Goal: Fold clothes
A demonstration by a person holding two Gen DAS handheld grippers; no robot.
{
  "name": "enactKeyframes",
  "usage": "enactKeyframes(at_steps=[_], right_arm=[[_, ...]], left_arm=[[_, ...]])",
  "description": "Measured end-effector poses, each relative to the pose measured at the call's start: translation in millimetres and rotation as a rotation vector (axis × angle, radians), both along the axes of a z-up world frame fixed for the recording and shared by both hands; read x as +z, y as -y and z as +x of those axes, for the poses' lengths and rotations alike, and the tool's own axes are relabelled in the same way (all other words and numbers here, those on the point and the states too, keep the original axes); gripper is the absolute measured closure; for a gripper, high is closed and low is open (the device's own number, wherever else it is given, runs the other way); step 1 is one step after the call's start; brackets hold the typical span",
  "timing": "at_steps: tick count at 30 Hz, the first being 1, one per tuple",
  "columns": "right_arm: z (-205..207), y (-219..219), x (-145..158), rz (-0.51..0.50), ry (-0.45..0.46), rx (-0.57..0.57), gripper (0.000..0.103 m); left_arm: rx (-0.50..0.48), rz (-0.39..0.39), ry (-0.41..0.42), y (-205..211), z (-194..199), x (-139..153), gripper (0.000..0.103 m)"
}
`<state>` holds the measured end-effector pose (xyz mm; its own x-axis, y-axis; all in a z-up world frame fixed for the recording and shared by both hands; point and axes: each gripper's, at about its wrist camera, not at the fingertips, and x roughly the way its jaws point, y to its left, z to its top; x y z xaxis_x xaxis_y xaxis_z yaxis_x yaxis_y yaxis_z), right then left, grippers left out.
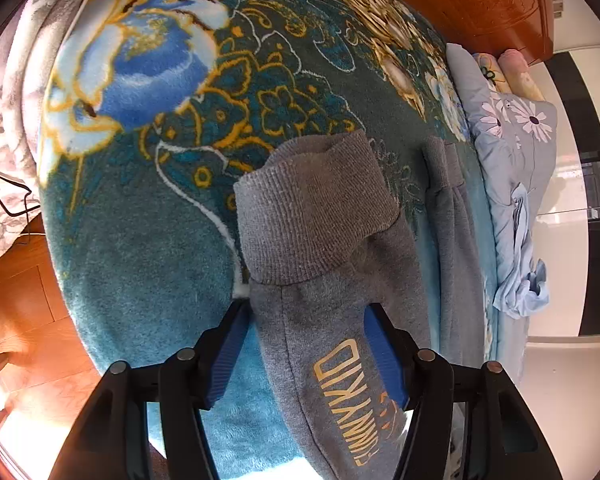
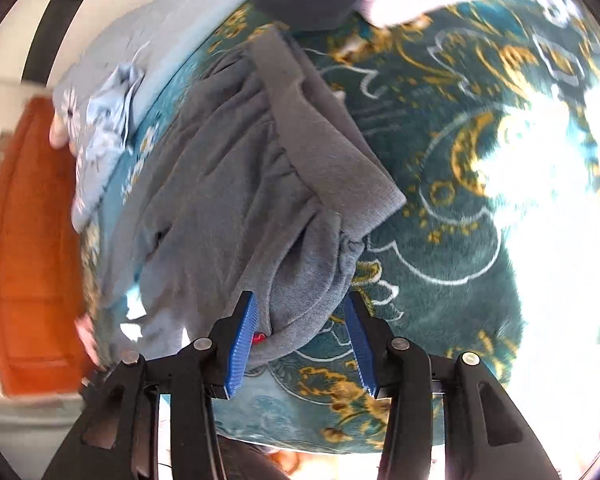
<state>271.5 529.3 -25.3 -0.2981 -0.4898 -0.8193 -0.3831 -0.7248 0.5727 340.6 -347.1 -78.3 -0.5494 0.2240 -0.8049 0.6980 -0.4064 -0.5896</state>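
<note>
Lying on teal blanket [image 1: 140, 240], grey sweatpants [image 1: 324, 240] between both open jaws

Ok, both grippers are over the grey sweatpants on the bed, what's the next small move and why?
Probably close the left gripper on the pant leg just below its ribbed cuff. The cloth already lies between its open blue pads, which don't seem to be pinching it. The right gripper is open too, over the waist end, so neither end looks held for a fold.

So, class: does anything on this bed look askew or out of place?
Yes. The grey sweatpants lie bunched and creased on the teal floral blanket, one ribbed cuff turned up. A pale blue garment sits crumpled at the blanket's edge.
</note>
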Motion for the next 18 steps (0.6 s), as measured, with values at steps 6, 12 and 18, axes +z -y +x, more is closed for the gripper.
enactKeyframes(at_steps=[6, 12, 18], right_arm=[[5.1, -11.3, -31.3, -0.102, 0.027, -0.175, 0.056], [0.2, -3.2, -40.3, -0.172, 0.049, -0.215, 0.086], [-11.8, -2.2, -12.2, -0.187, 0.002, -0.18, 0.096]], left_arm=[[0.065, 0.056, -0.082, 11.2, 7.7, -3.1, 0.04], [0.071, 0.103, -0.091, 17.6, 3.8, -8.8, 0.062], [0.01, 0.028, -0.069, 10.4, -3.2, 10.3, 0.089]])
